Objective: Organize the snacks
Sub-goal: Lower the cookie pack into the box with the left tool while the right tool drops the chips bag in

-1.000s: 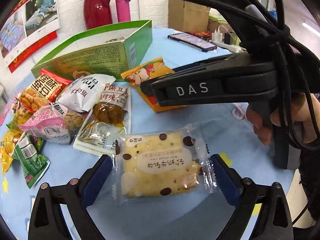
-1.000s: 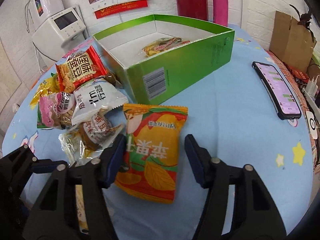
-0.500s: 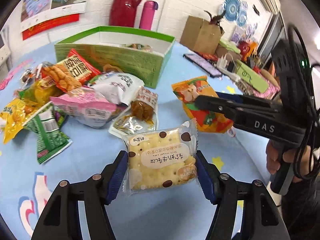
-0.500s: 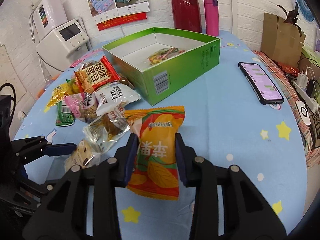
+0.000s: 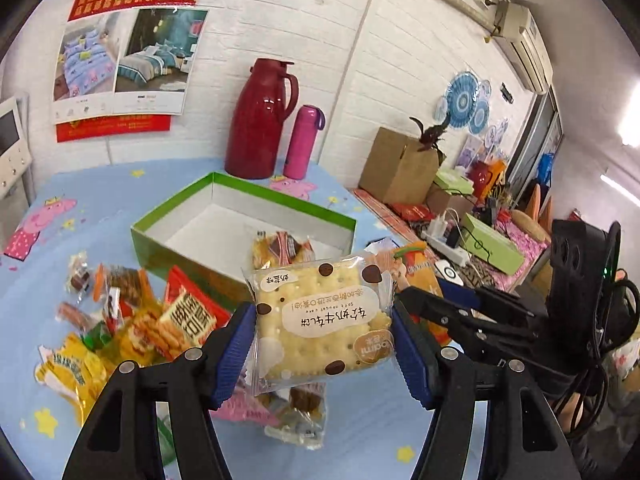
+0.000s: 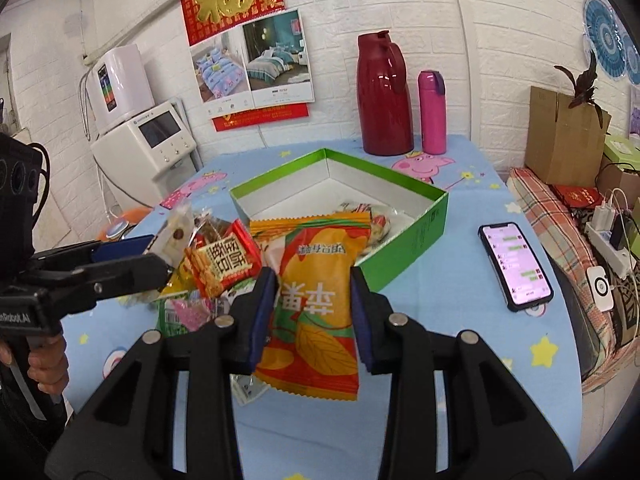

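Two packets are aloft, the left gripper [image 5: 324,344] clamped on the cracker packet [image 5: 320,320] and the right gripper [image 6: 314,316] clamped on the orange snack bag [image 6: 316,300]; carry both toward twelve o'clock, releasing only once over the green box [image 6: 404,240]

left tool [image 5: 324,344]: black arms, blue ribbed pads | right tool [image 6: 314,312]: same, silver screws
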